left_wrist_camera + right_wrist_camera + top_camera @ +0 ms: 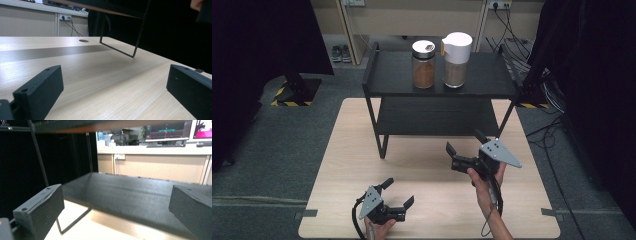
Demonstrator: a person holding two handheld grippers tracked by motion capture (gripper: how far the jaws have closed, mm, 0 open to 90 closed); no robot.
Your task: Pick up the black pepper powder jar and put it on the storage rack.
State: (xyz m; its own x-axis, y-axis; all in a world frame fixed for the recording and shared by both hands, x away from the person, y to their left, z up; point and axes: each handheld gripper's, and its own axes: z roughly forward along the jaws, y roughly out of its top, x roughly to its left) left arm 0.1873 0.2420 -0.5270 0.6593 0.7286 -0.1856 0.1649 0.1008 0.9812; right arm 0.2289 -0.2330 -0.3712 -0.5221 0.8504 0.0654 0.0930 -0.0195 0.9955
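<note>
While both grippers are held over the light wooden table (362,150), nothing is grasped by either of them. The left gripper (400,193) is seen near the front edge of the table, low over the wood, with its jaws spread wide and empty. In the left gripper view the same gripper (113,82) is shown with bare tabletop between its two black jaws, and the thin black leg (117,50) of the rack is seen farther off, standing on the wood.

The right gripper (464,141) is held higher and farther forward, just in front of the black two-level rack (382,75), and is pointed toward its lower shelf (437,120). Its jaws are likewise parted, with nothing between them. In the right gripper view the gripper (116,202) is seen level with that dark lower shelf (125,192), which lies close ahead of the open jaws but is not touched by them.

Two jars are stood on the top level of the rack, well apart from both grippers. The jar with the silver lid (423,64), filled with a reddish-brown powder, is placed to the left, and the jar with the white lid (456,59), holding a paler brown content, is set just beside it on the right. Both are upright.
</note>
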